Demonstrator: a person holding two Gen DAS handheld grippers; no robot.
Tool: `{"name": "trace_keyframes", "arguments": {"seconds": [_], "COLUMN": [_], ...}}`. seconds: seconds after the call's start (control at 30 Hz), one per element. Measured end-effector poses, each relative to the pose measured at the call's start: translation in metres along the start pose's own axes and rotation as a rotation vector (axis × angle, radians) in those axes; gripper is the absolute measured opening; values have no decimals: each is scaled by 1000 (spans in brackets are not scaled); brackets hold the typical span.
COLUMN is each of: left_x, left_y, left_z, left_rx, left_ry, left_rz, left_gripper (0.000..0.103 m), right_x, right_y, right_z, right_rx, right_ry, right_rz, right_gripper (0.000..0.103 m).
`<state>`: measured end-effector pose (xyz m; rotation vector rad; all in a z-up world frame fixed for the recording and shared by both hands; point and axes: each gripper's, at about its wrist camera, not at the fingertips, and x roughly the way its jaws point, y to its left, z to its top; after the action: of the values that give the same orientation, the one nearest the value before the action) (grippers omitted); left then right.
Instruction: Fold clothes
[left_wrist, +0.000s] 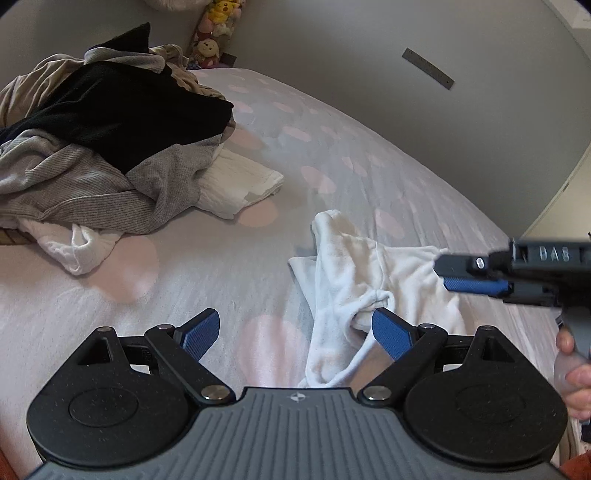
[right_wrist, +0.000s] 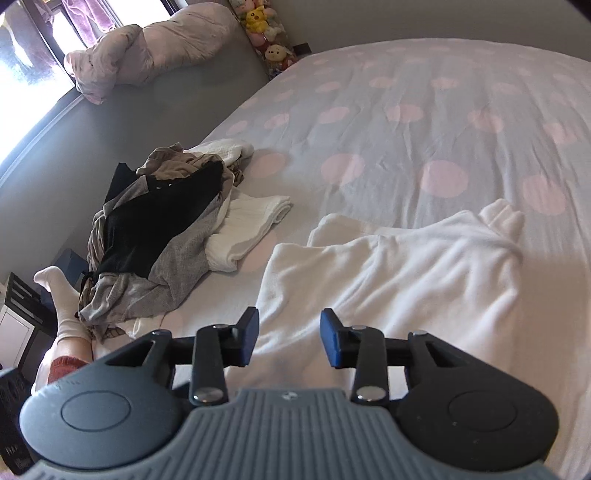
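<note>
White garment (left_wrist: 354, 273) lies crumpled on the spotted bedspread (left_wrist: 221, 266) — both grippers hover over it.

Left gripper (left_wrist: 295, 334) has its fingers spread wide above the near edge; right gripper (right_wrist: 289, 338) is parted too, gripping nothing — a heap of clothes (right_wrist: 155, 236) sits well off to the left.

Left wrist view low over the polka-dot bedspread (left_wrist: 258, 155), facing the wall, right wrist view close above the white garment (right_wrist: 406, 266), both sharing the laundry pile (left_wrist: 110, 129), plush toys (right_wrist: 266, 33)
</note>
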<state>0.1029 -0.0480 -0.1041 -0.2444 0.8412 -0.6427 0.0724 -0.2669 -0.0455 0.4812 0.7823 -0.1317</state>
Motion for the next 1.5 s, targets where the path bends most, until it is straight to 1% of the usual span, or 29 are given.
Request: {"name": "trace_keyframes", "arguments": {"seconds": [0.07,0.2,0.33,0.43,0.5,0.53,0.57,0.6,0.67,0.7,0.77,0.8,0.83,0.87,0.9,0.93,1.0,1.03,1.1,1.2,1.27,1.33,1.5], "left_x": [-8,-18,-13,-1,6,9,12,15,17,18,18,18,17,15,12,9,-1,-5,-15,-26,-28,-24,2], "left_y": [1,0,-2,-2,-2,-1,-1,-2,-5,-7,-10,-11,-13,-15,-17,-20,-27,-32,-43,-55,-54,-48,-20], "left_z": [-3,-13,-27,-34,-37,-37,-38,-37,-37,-37,-37,-37,-36,-36,-34,-33,-28,-25,-22,-24,-30,-39,-56], "left_rx": [-34,-76,-97,-115,-129,-134,-137,-138,-122,-109,-99,-96,-91,-84,-78,-74,-62,-55,-39,-20,-22,-18,-59], "left_ry": [-8,3,60,97,106,109,112,112,107,104,106,107,104,98,94,88,64,55,43,49,75,98,173], "left_rz": [-12,-38,-53,-64,-78,-87,-96,-100,-84,-76,-94,-105,-105,-98,-96,-100,-117,-124,-140,-139,-116,-79,5], "left_gripper": [91,91,91,91,85,75,68,65,55,52,39,35,26,18,15,9,9,8,8,7,7,7,7], "right_x": [-16,-38,-52,-56,-57,-56,-55,-54,-50,-47,-42,-39,-36,-34,-34,-36,-47,-52,-65,-81,-87,-89,-74], "right_y": [-8,-22,-30,-30,-28,-26,-24,-22,-18,-16,-13,-12,-11,-11,-11,-11,-14,-16,-24,-38,-44,-47,-54], "right_z": [-19,-64,-106,-128,-140,-146,-150,-154,-160,-161,-161,-161,-160,-160,-159,-158,-155,-153,-148,-141,-142,-147,-162], "right_rx": [-29,-80,-120,-160,-197,-219,-247,-276,-335,-361,-411,-430,-444,-452,-451,-443,-416,-399,-339,-236,-216,-216,-216], "right_ry": [-7,-6,-6,-9,-3,1,4,8,11,5,-8,-10,-7,-6,-12,-21,-48,-63,-92,-113,-114,-105,-53], "right_rz": [-17,-56,-99,-136,-161,-171,-185,-201,-239,-260,-294,-303,-314,-324,-329,-328,-313,-308,-293,-266,-263,-257,-251], "right_gripper": [42,42,46,49,51,52,53,54,54,54,54,50,47,35,22,22,17,16,12,9,6,6,6]}}
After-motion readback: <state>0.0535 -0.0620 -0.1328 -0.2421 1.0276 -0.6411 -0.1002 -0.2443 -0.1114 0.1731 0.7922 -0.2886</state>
